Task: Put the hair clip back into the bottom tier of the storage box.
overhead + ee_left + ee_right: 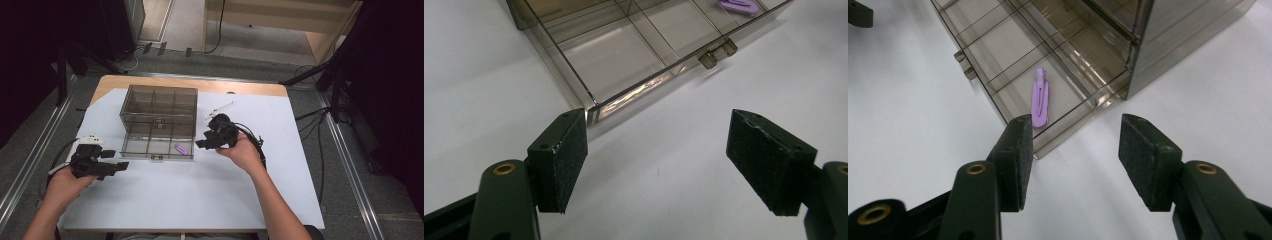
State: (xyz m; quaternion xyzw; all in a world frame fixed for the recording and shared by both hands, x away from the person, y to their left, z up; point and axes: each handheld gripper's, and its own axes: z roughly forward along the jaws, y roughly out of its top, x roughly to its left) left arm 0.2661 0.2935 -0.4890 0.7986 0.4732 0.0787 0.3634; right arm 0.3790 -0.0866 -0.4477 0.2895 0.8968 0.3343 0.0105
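A smoky clear plastic drawer box (159, 105) stands on the white table cover, with its bottom drawer (155, 145) pulled out toward me. A purple hair clip (181, 149) (1040, 98) lies in the drawer's front right compartment (738, 6). My right gripper (202, 143) (1072, 160) hovers open just right of that drawer corner, nothing between its jaws. My left gripper (121, 166) (657, 162) is open and empty near the drawer's front left corner (591, 106). A white clip (220, 109) lies on the cover behind the right gripper.
The white cover (210, 190) has broad free room in front of the drawer. The wooden table edge (240, 87) shows at the back. Cables trail from both grippers. Dark stands and floor rails flank the table.
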